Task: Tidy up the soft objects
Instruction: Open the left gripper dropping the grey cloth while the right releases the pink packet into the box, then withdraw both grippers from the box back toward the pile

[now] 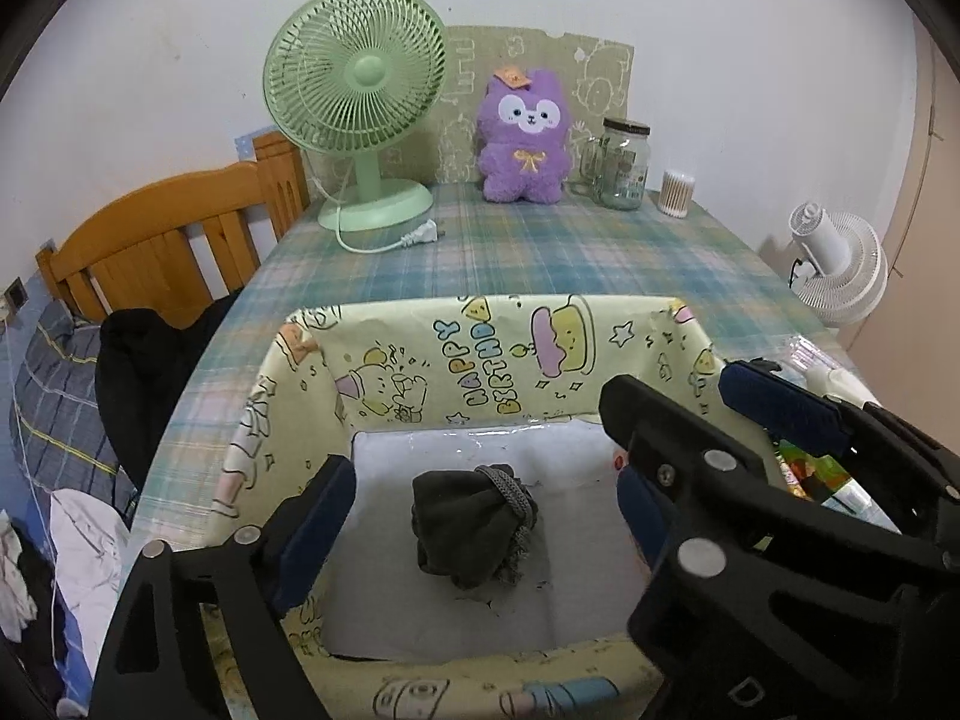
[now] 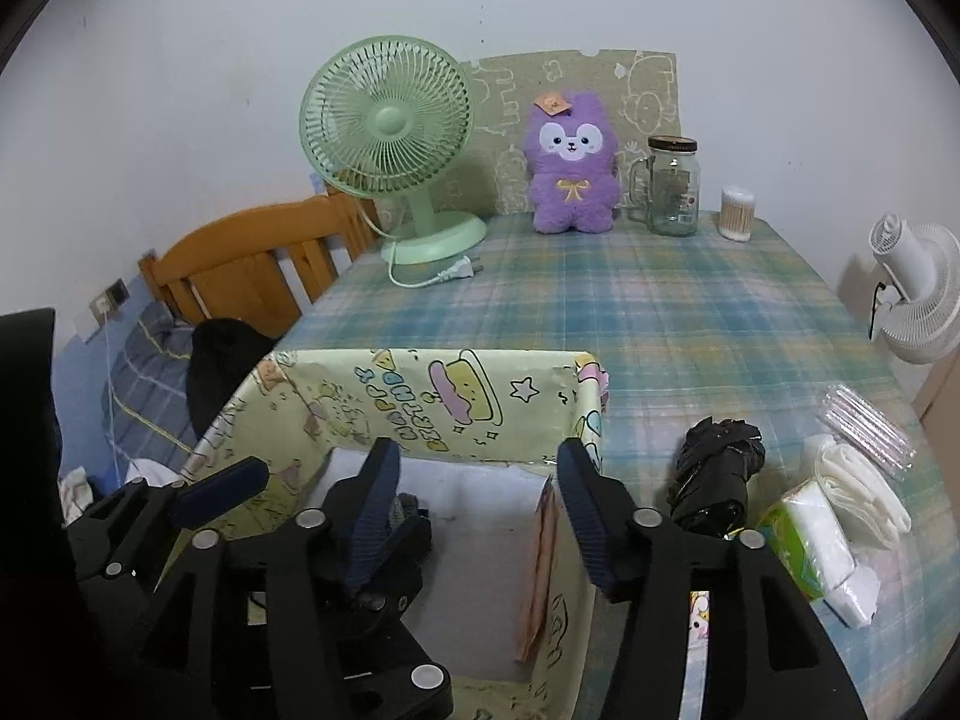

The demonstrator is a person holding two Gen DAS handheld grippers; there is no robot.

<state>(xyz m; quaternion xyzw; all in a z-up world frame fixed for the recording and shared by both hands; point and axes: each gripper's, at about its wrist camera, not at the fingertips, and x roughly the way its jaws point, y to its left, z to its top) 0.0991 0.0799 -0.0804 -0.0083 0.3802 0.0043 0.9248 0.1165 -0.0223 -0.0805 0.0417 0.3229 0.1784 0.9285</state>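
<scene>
Both tools [image 1: 474, 516] [image 2: 477, 498] gape empty over box [image 1: 480, 360]; sock bundle [image 1: 474, 525] below, umbrella [image 2: 720, 474] beside.

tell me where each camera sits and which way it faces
Left wrist: on the left tool, angled down into the box at the rolled sock; both its open fingers show, with the right tool crossing in.
Right wrist: on the right tool over the box's right wall; its open fingers and the left tool show.
Shared: box, green fan, purple plush.
</scene>
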